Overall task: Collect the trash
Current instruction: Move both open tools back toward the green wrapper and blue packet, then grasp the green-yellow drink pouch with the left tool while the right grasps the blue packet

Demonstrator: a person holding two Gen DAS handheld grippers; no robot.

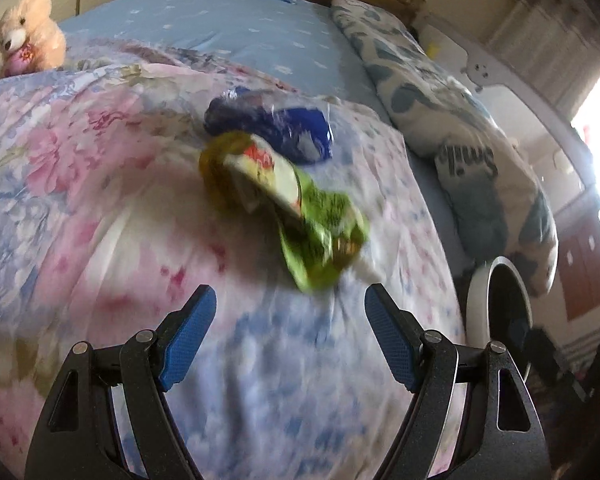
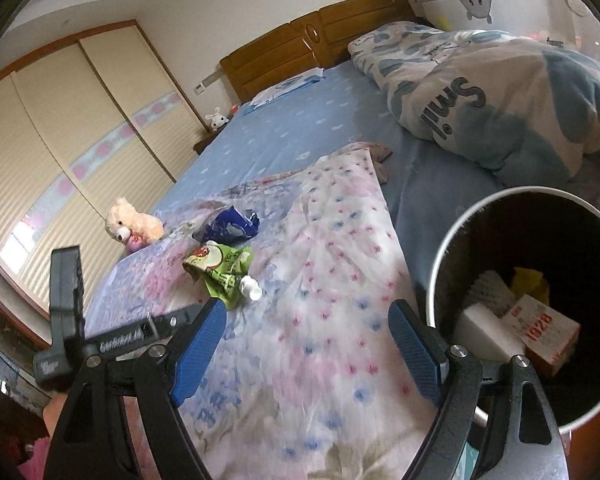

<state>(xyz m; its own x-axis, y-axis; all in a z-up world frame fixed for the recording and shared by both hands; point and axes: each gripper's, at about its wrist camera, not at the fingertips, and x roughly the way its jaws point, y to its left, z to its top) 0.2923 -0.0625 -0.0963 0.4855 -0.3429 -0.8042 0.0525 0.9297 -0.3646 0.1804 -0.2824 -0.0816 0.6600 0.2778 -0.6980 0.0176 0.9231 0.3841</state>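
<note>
A green spouted pouch (image 1: 296,208) with a white cap lies on the floral quilt (image 1: 100,200), with a crumpled blue wrapper (image 1: 276,128) just beyond it. My left gripper (image 1: 290,300) is open and empty, just short of the pouch. The right wrist view shows the pouch (image 2: 220,272), the blue wrapper (image 2: 228,228) and the quilt (image 2: 320,320). My right gripper (image 2: 308,320) is open and empty above the quilt. The left gripper's body (image 2: 112,340) shows at its left. A round bin (image 2: 540,320) beside the bed holds boxes and paper.
A teddy bear (image 1: 28,36) sits at the quilt's far left edge. A rolled blue-and-white duvet (image 1: 460,152) lies along the right of the bed. The bin's rim (image 1: 496,312) shows at the bed's right edge. A wooden headboard (image 2: 320,40) and wardrobe (image 2: 80,140) stand behind.
</note>
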